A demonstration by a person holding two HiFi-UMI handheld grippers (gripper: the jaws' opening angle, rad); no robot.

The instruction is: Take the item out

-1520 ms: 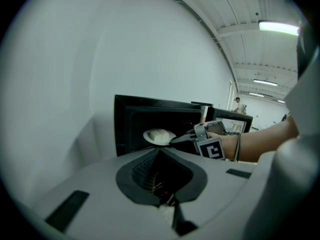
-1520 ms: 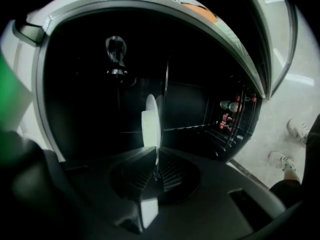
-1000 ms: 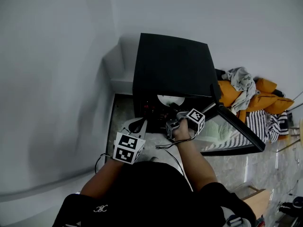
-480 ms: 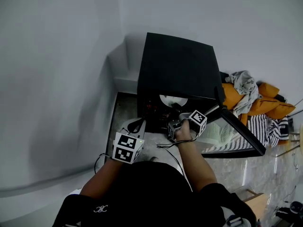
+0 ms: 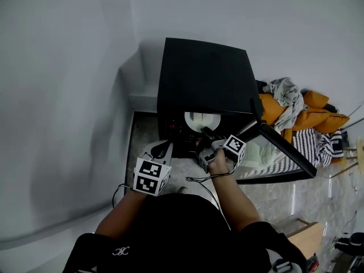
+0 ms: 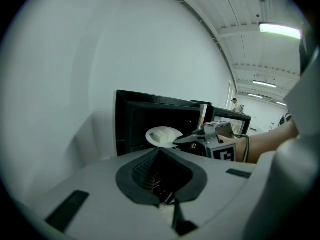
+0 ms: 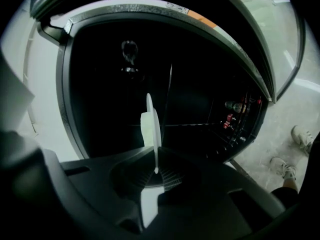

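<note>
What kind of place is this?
Probably a big indoor workspace, not a home kitchen: a black oven sits in a white-walled corner, long strip lights run overhead, and clothes lie heaped nearby.

One plate (image 5: 202, 120), one microwave (image 5: 205, 78), two grippers (image 5: 164, 148) (image 5: 203, 134).

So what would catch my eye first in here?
The big black box-shaped oven stands against the pale wall, with its glass door swung open to the right. At its mouth the right gripper has its fingers closed on the rim of a round white plate carrying something pale. The left gripper hangs beside it, holding nothing.
</note>
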